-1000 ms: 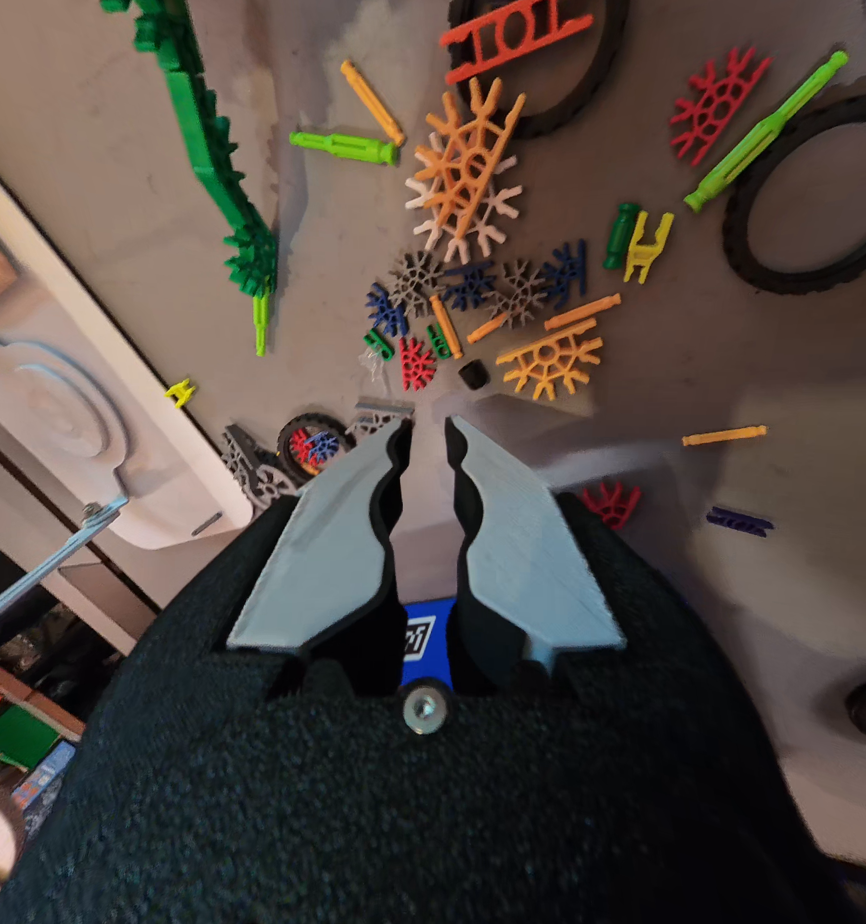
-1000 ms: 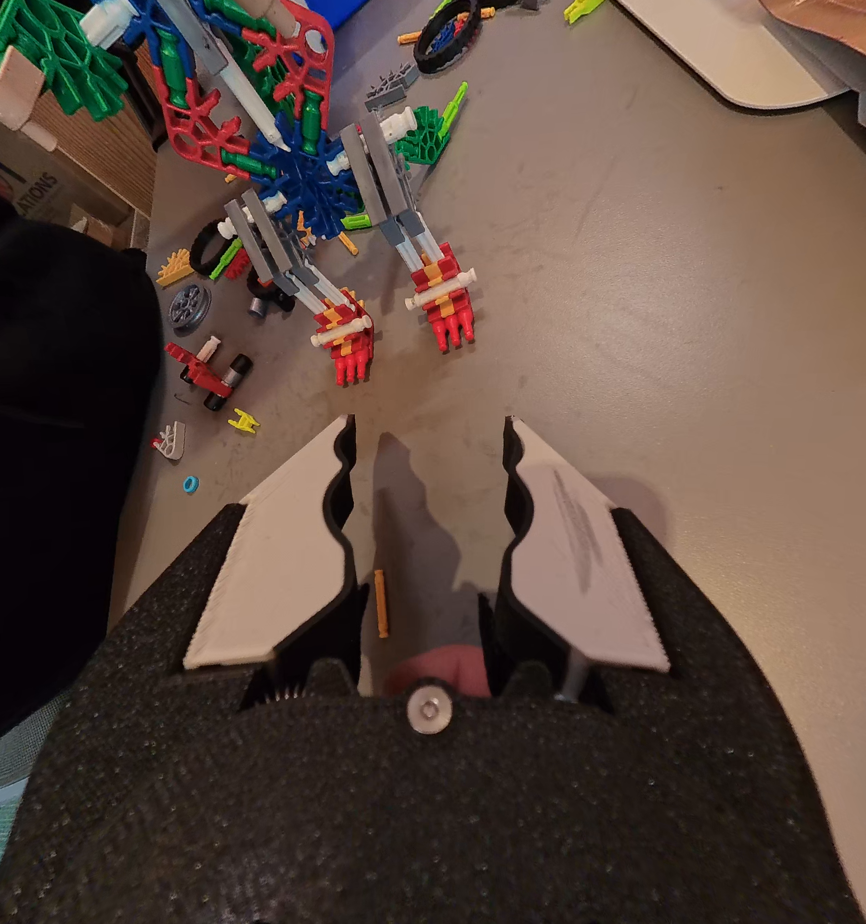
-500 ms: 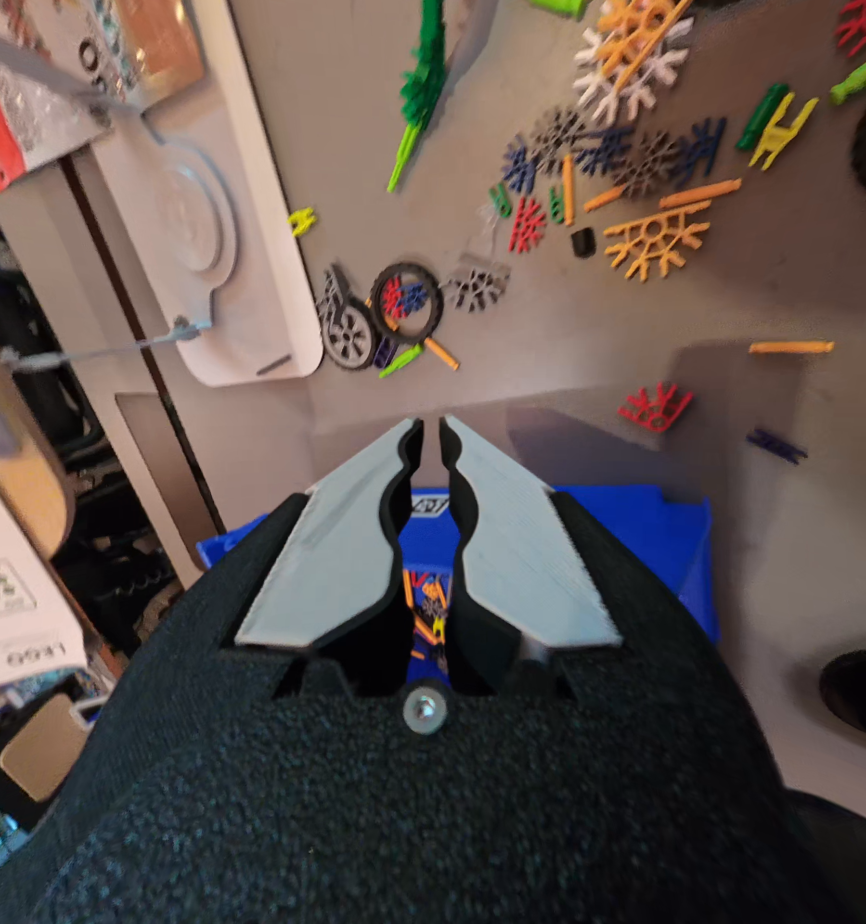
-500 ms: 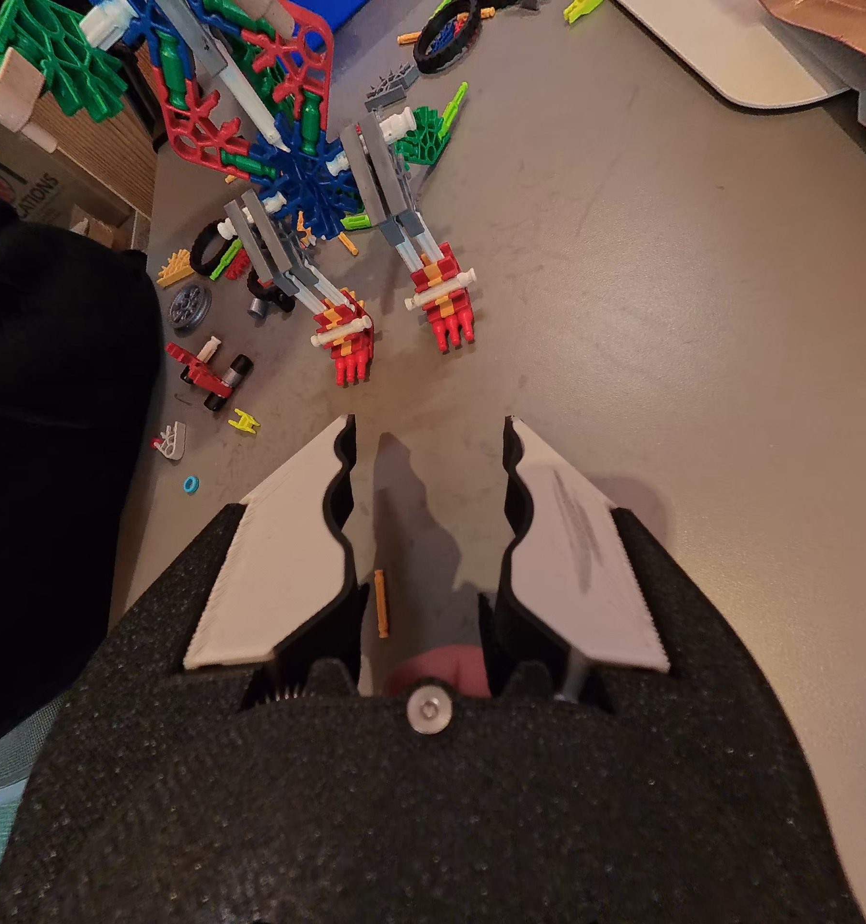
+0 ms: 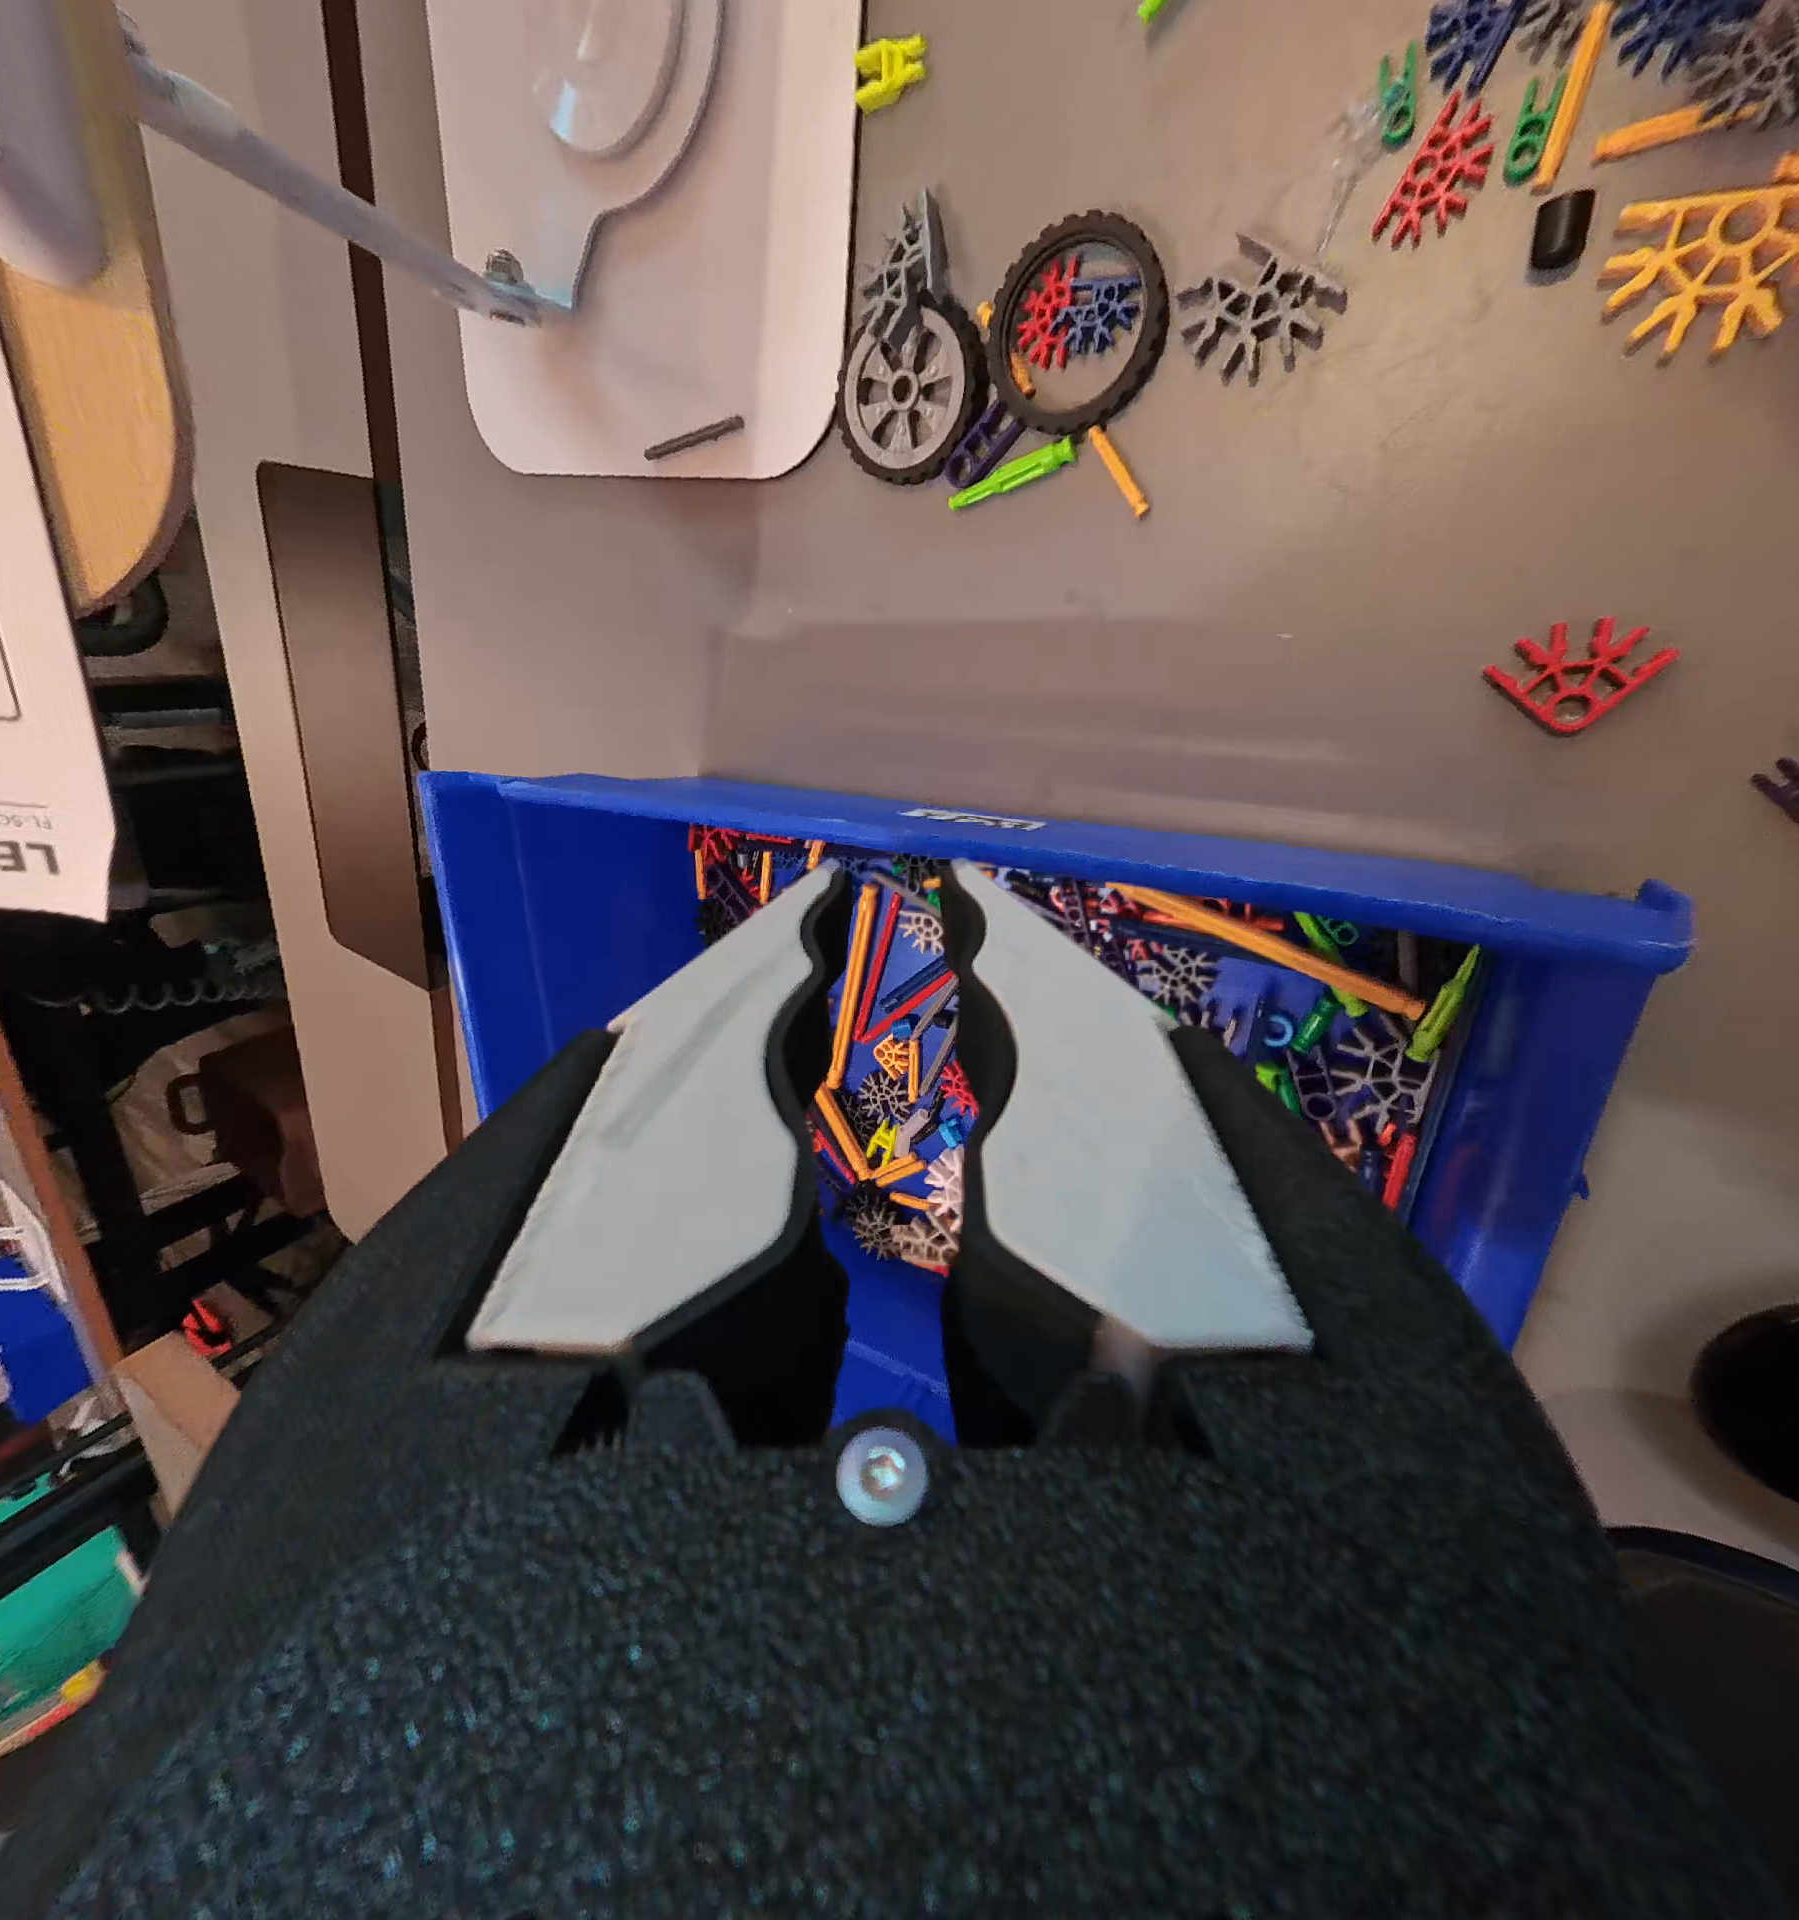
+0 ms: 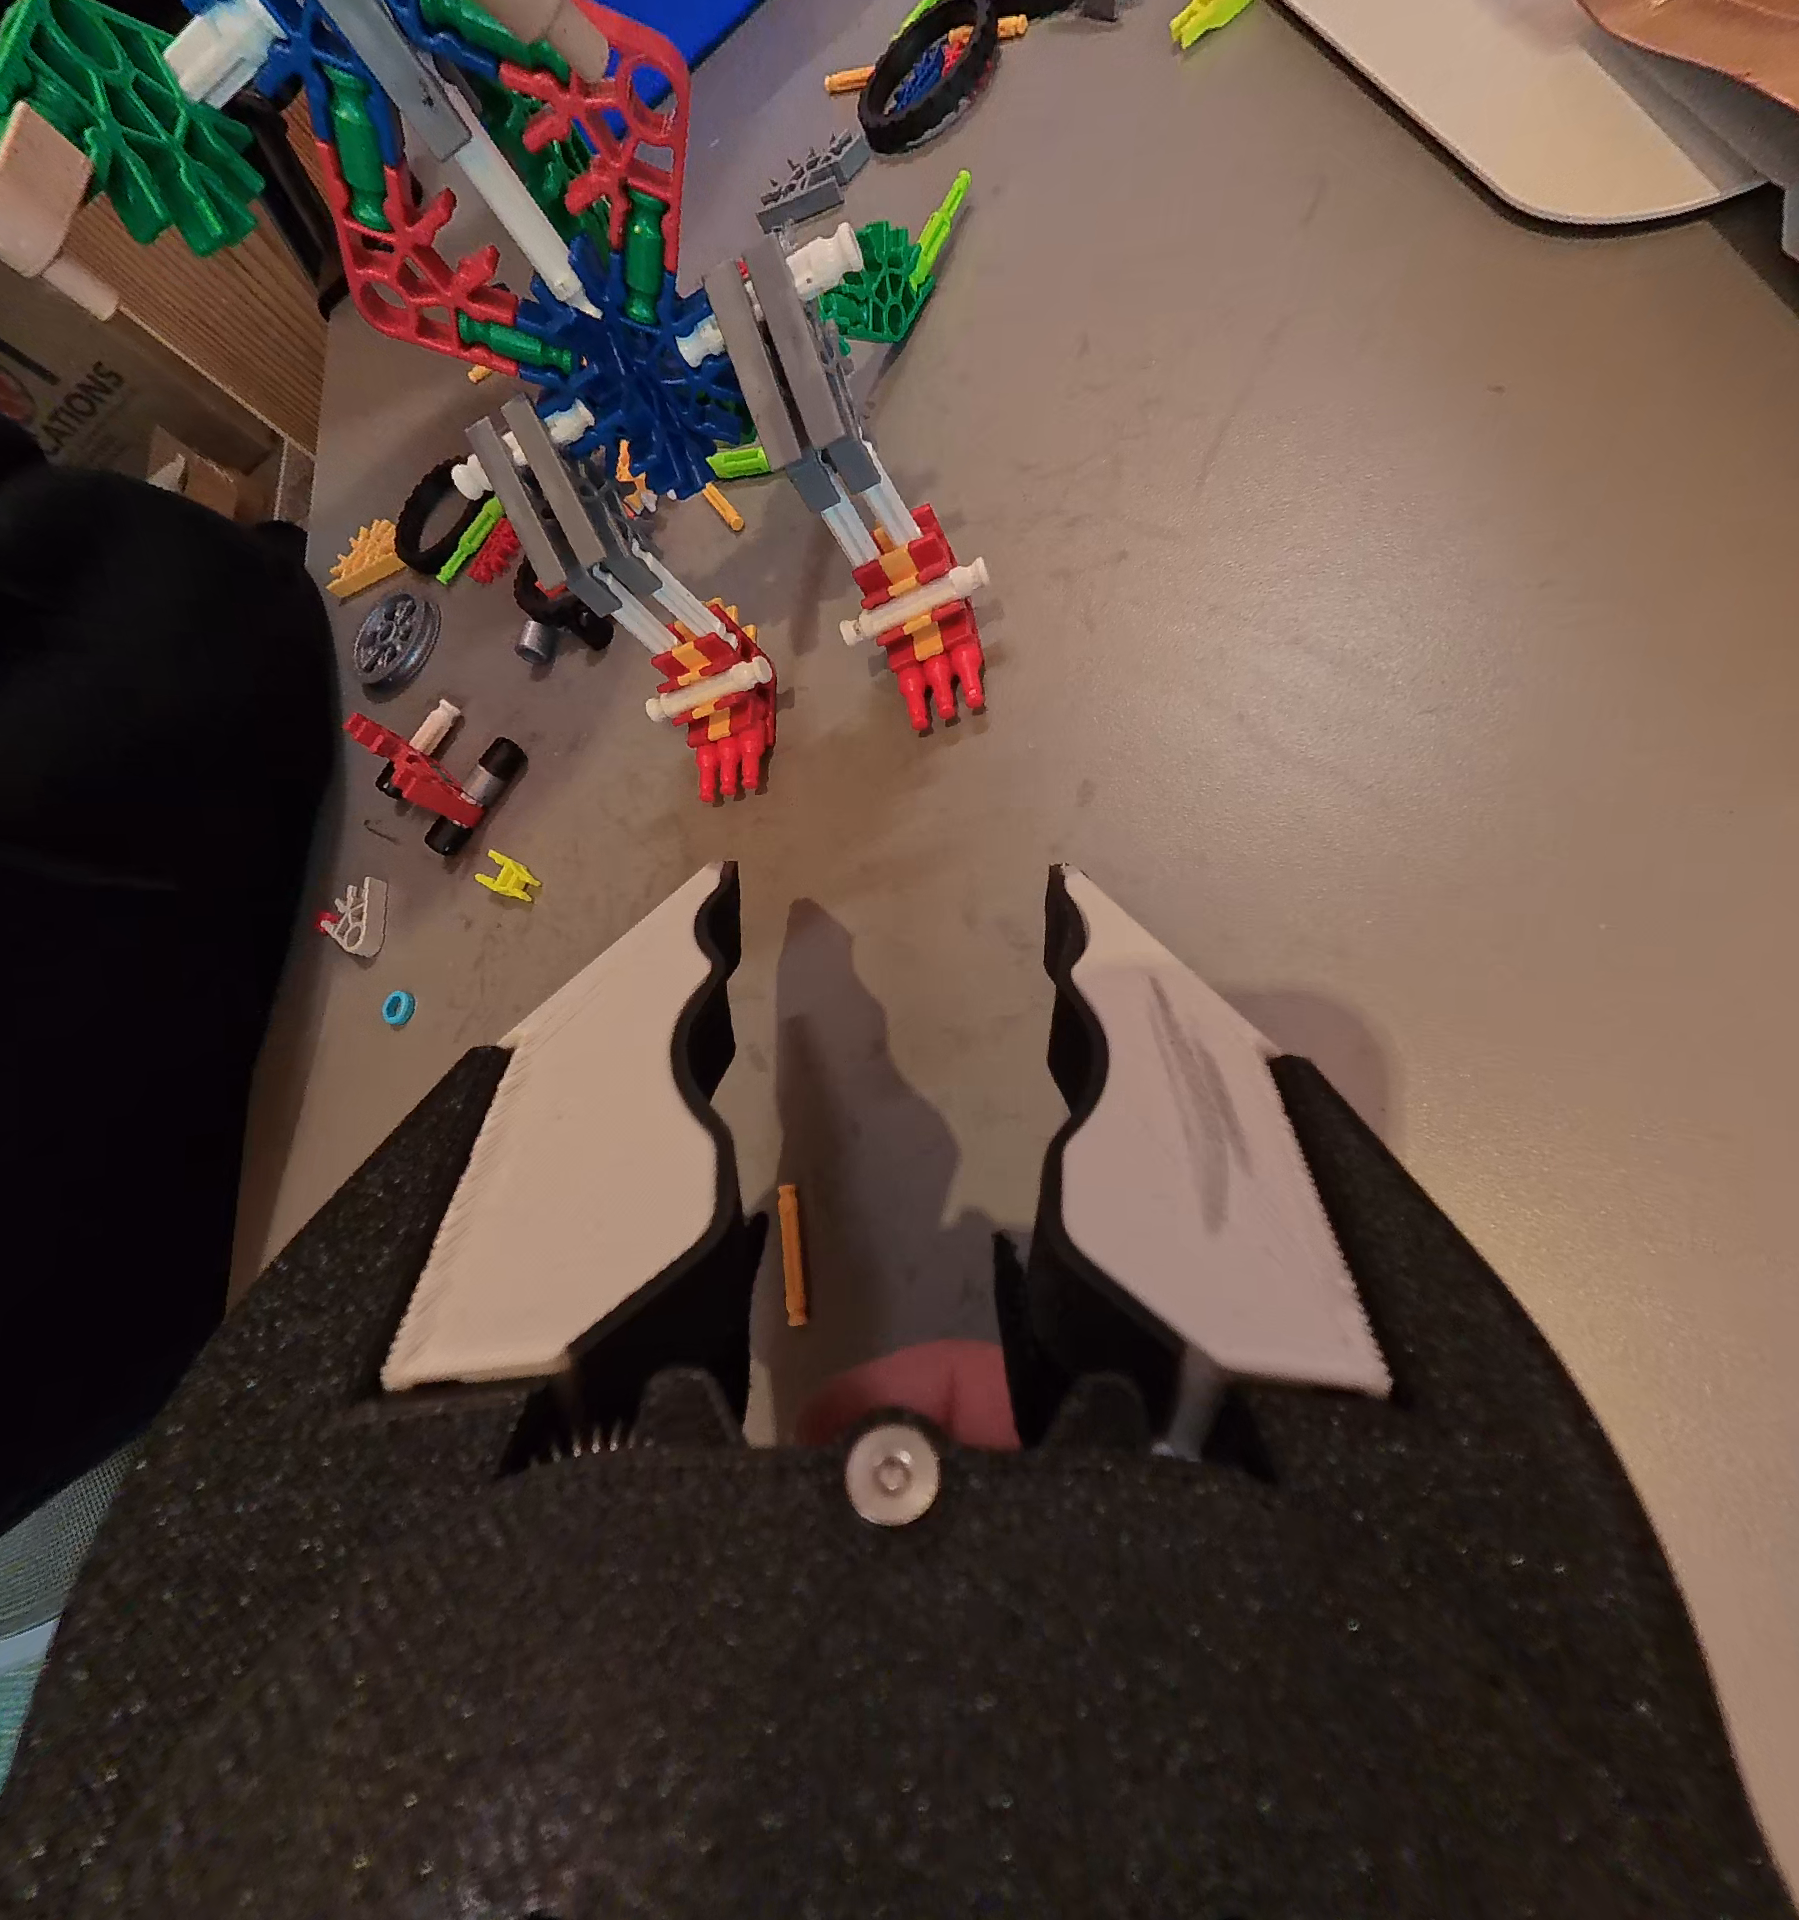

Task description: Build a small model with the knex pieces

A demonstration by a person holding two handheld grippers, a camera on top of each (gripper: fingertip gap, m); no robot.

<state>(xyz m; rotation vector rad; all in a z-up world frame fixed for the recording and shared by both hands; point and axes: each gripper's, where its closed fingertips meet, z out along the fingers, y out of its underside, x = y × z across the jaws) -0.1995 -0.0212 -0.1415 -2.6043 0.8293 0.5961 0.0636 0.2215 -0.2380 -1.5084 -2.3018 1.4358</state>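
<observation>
You are holding the left gripper (image 5: pixel 893 878) over a blue bin (image 5: pixel 1560 1091), its jaws drawn almost together with only a narrow gap at the tips and nothing between them. Only the left wrist view is showing that bin: it is sitting at the table's (image 5: pixel 1134 623) near edge, heaped with loose rods and snowflake-shaped connectors in orange, red, blue, grey and green. Beyond it on the table that view is also showing a grey spoked wheel (image 5: pixel 900 390) touching a black tyre ring (image 5: pixel 1079 324), a red fan-shaped connector (image 5: pixel 1575 681) lying apart to the right, and a white flat plate (image 5: pixel 656 239) at upper left. The right wrist view is giving you something else entirely: the right gripper (image 6: pixel 893 883) is hovering low over bare table (image 6: pixel 1394 623) with its jaws spread wide and empty. An orange rod (image 6: pixel 791 1252) is lying on the table between its fingers, touching neither. Ahead, a built model (image 6: pixel 614 353) of blue, red, green and grey pieces is standing on two red-toed feet (image 6: pixel 931 634).
</observation>
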